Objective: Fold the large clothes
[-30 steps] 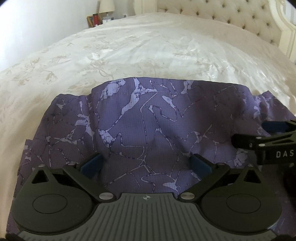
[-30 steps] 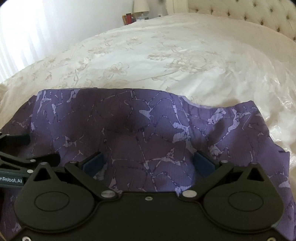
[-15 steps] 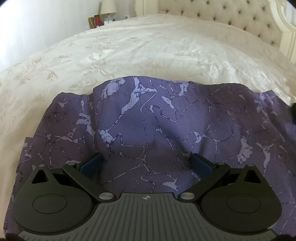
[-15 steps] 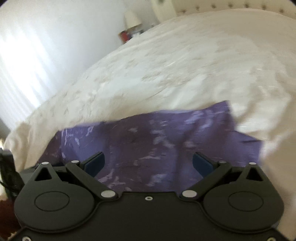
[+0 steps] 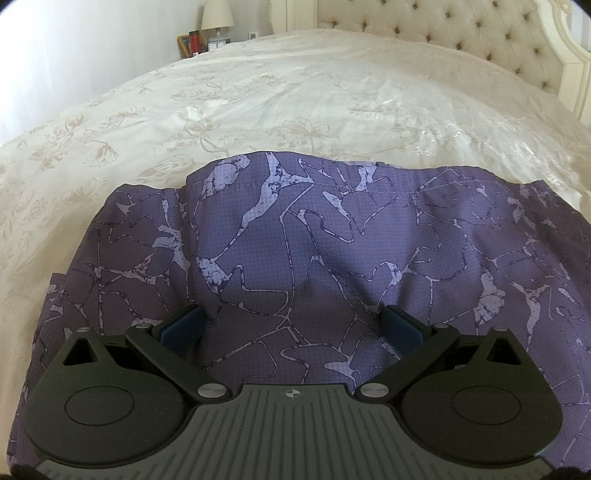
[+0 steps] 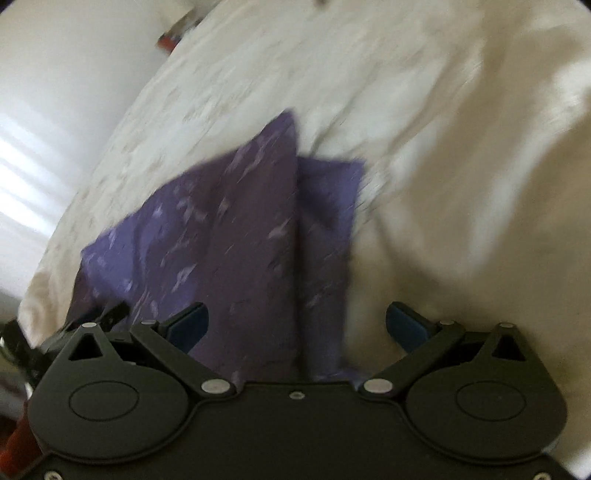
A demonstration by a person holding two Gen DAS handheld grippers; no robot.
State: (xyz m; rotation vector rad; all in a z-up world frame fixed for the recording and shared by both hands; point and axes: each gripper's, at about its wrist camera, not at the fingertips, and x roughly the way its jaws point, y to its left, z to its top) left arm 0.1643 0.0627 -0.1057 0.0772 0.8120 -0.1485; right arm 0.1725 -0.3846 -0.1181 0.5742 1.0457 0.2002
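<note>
A purple garment (image 5: pixel 314 251) with a pale cracked pattern lies folded on the cream bedspread (image 5: pixel 295 92). My left gripper (image 5: pixel 291 325) is open, low over the garment's near part, with cloth between its blue pads but not pinched. My right gripper (image 6: pixel 295 325) is open and tilted; its view is blurred. It hovers over the garment's right end (image 6: pixel 240 240), where a folded corner points away and a second layer shows beside it. The left gripper's black body (image 6: pixel 74 325) shows at the lower left of the right wrist view.
A tufted cream headboard (image 5: pixel 461 33) stands at the far end of the bed. A nightstand with a lamp (image 5: pixel 218 16) and small items is at the far left by the white wall. The bedspread (image 6: pixel 443 147) stretches right of the garment.
My right gripper has swung away to the right and rotated, leaving the left wrist view; its view is now blurred. The left gripper has barely moved. The garment lies as before.
</note>
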